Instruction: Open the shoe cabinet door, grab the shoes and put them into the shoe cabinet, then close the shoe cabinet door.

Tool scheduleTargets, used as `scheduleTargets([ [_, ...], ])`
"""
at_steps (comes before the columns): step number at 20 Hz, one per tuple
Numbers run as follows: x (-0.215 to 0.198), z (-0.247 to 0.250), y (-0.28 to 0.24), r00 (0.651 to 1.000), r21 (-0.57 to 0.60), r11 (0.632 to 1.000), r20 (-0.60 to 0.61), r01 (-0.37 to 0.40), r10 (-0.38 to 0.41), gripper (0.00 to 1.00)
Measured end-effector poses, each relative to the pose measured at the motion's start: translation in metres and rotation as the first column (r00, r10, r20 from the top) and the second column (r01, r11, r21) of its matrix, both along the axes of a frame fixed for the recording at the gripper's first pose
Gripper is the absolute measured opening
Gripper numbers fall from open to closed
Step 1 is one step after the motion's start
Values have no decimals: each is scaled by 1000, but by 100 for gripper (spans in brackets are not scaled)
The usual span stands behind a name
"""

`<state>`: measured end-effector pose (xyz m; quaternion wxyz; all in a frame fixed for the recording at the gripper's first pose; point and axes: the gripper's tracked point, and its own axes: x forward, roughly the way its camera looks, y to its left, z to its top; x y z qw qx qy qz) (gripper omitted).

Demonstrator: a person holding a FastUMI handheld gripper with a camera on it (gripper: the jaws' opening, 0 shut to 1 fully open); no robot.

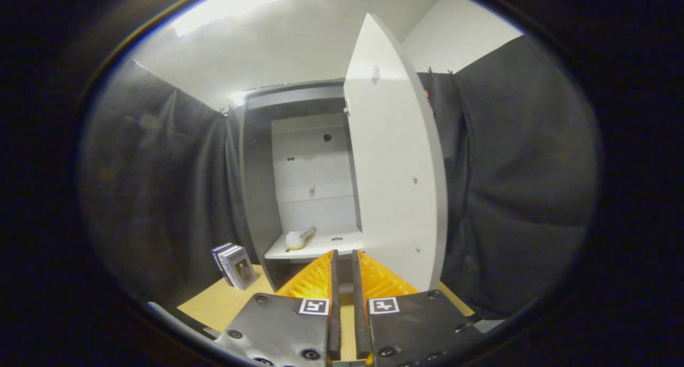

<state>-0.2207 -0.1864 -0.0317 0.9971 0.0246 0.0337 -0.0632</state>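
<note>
Inspector: State of the claw?

Operator: My claw [342,260] is nearly clenched. The two fingers stand almost parallel with a narrow slot between them, and nothing sits in that slot. They press on nothing and touch nothing.

Inspector: What lies ahead of it?

Operator: Just beyond the fingertips is the shoe cabinet [256,196], standing on the tabletop [224,303]. A shoe [299,237] lies on its side on the cabinet's lower shelf [320,245], toward the shelf's left half. The door [393,169] stands swung wide on the right, its inner face toward me, clear of my fingers.

Inspector: Step in hand, in your judgement?

Operator: A shoe is stowed, so closing looks due, provided no other shoe waits out of my sight.

Inspector: How should it be done?

Operator: I would go round to the door's outer face and push near its free edge, far from the hinge, with the fingers kept together. Swing it steadily, since a hard shove could rock the cabinet. The shoe sits back from the shelf's front lip, so I judge the door will clear it.

Inspector: Anything else nearby?

Operator: Some small boxes [235,265] stand left of the cabinet, apart from the door's swing
</note>
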Motion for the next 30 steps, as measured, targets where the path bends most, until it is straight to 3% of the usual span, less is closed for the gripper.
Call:
scheduleTargets([
  [9, 47, -93, 42, 987, 30, 997, -144, -69, 73, 13],
  [15, 76, -175, 64, 959, 63, 992, -258, -105, 118, 13],
  [18, 85, -231, 69, 927, 74, 991, -350, -111, 130, 13],
  [25, 95, -376, 68, 816, 114, 990, -563, -86, 135, 13],
  [30, 104, -435, 69, 769, 124, 990, -626, -70, 133, 15],
])
